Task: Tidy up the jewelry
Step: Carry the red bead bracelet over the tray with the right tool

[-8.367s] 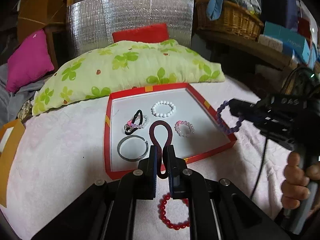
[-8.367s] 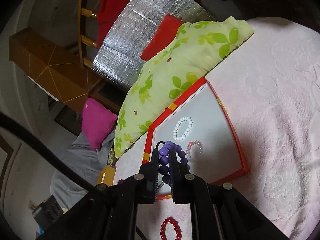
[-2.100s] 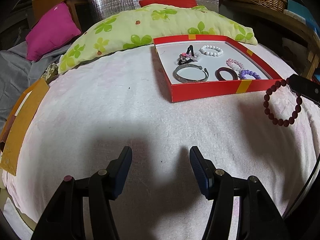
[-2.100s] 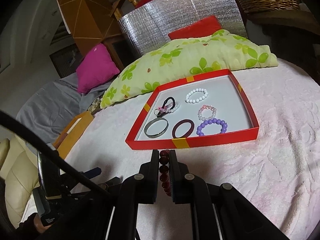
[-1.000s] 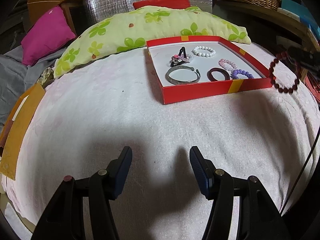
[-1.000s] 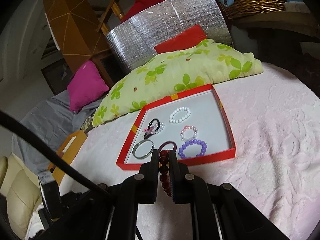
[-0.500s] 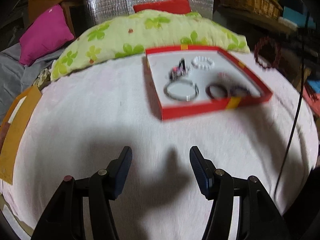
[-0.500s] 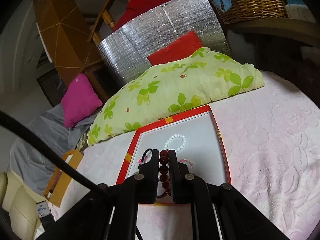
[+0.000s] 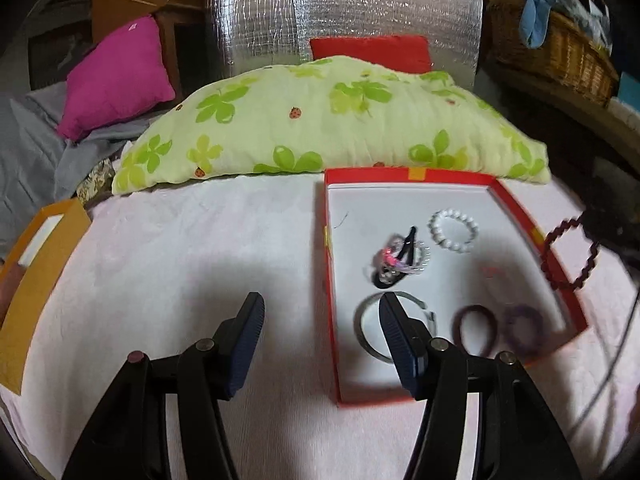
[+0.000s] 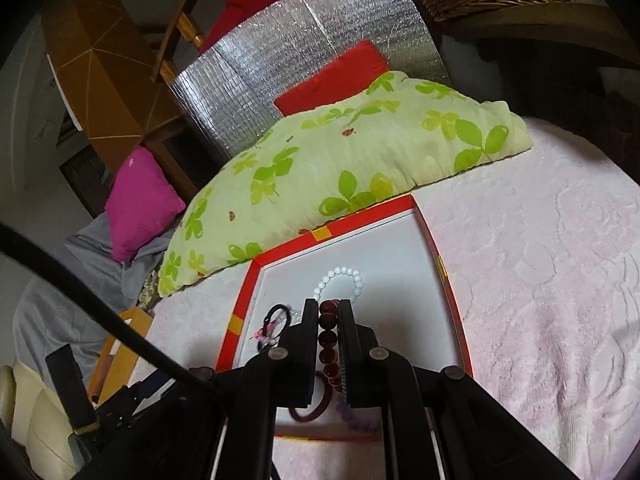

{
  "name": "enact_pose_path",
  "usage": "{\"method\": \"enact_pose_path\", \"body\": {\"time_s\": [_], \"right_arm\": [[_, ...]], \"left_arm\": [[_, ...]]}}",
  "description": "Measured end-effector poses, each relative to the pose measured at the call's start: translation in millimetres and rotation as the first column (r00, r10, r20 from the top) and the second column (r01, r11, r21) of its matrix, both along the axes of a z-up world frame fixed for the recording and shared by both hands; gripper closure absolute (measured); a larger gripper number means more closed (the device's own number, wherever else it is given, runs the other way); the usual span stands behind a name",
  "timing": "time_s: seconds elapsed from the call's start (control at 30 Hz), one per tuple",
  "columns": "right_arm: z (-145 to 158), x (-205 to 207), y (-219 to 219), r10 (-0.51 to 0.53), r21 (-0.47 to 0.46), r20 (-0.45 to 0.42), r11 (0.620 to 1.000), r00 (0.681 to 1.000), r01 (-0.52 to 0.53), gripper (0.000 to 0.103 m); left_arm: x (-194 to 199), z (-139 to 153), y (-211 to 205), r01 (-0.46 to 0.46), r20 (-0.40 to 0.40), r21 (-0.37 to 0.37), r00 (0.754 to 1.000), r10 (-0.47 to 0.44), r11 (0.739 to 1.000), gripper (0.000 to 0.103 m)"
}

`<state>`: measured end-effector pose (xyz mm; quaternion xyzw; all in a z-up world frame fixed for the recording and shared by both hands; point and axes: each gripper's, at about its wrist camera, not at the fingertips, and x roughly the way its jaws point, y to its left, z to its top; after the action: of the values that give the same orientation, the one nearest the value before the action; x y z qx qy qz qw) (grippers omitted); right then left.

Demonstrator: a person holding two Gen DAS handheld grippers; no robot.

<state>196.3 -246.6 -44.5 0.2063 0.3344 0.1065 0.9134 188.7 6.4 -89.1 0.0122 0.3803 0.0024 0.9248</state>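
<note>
Left gripper [image 9: 320,312] sat nearest, jaws apart, nothing between the pads, hovering over the pink bedspread [image 9: 200,248] at the near-left corner of the red tray [image 9: 516,204]. Right gripper [image 10: 327,312] clenched on the dark red bead bracelet [image 10: 329,344], beads pinched in a column between the fingers, held above the tray interior; from the left wrist view the same bracelet hung off to the tray's right edge, blurred

In the tray, near row: silver bangle [image 9: 368,320] partly behind the left gripper's right finger, maroon band [image 9: 476,328], purple bead bracelet [image 9: 524,328] (blurred). Middle: black hair tie tangled with a pink-and-clear bead piece [image 9: 398,260]. Farther back: white bead bracelet [image 9: 454,230]

Orange box [image 9: 36,280] at the bedspread's left edge. Behind the tray: green clover-print pillow [image 9: 320,124], then a red cushion [image 9: 370,50] against silver foil padding [image 9: 344,4], magenta cushion [image 9: 116,76] far left, wicker basket [image 9: 560,48] far right
</note>
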Motion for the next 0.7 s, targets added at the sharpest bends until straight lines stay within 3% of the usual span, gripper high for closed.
{"method": "enact_pose_path", "body": {"time_s": [0.23, 0.7], "right_arm": [[-14.9, 36.2, -1.4, -0.025, -0.021, -0.033, 0.999, 0.999, 0.025, 0.093], [-33.8, 81.1, 3.1, -0.050, -0.012, -0.065, 0.999, 0.997, 0.049, 0.093]], "left_arm": [[1.8, -11.8, 0.4, 0.015, 0.011, 0.097, 1.000, -0.016, 0.995, 0.042], [11.8, -12.2, 2.1, 0.040, -0.007, 0.055, 0.999, -0.039, 0.998, 0.042]]}}
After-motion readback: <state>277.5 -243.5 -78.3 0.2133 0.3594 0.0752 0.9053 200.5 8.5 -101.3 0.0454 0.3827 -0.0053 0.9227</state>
